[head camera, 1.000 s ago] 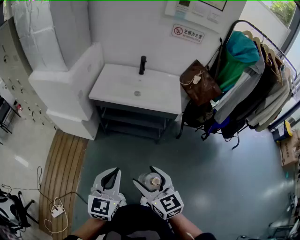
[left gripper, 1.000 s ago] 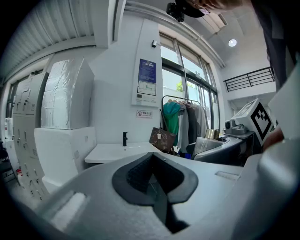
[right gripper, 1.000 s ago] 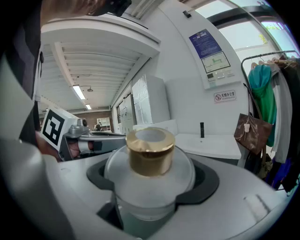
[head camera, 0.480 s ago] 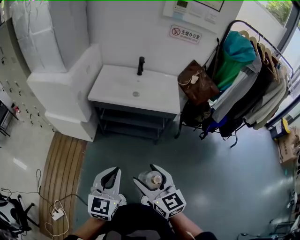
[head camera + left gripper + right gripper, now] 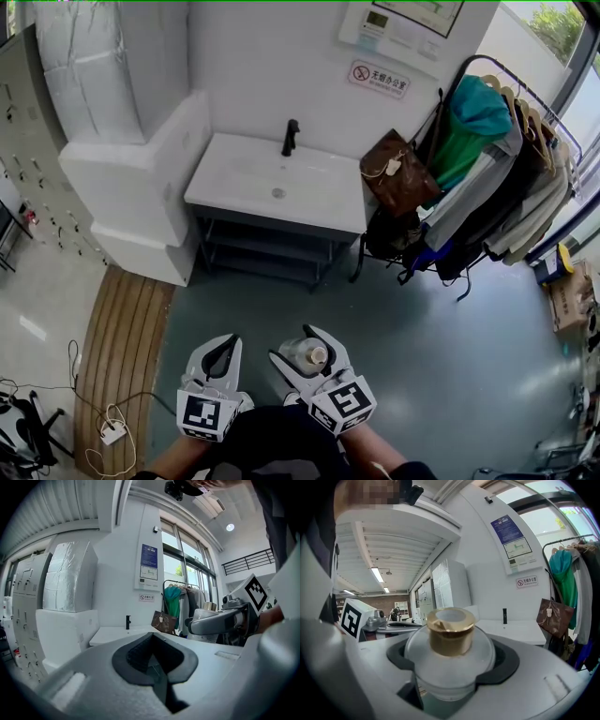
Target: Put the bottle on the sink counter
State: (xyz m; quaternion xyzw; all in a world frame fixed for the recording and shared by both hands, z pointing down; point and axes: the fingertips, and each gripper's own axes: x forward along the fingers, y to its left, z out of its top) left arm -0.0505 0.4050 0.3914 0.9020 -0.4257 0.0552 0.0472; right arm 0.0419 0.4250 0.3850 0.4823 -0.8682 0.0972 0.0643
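Carrying the frosted bottle [image 5: 450,667] clamped upright in my right claw [image 5: 294,345], I judged the trick was a steady squeeze, cap [image 5: 449,631] up, until I reached the sink counter [image 5: 214,192] well ahead of both claws, then a gentle set-down on flat top beside the faucet [image 5: 292,137]. My left claw [image 5: 224,342] hung just beside, jaws together on nothing. The bottle was capped in gold and too cloudy to tell its contents; the basin [image 5: 300,176] ahead showed only its drain [image 5: 277,193].
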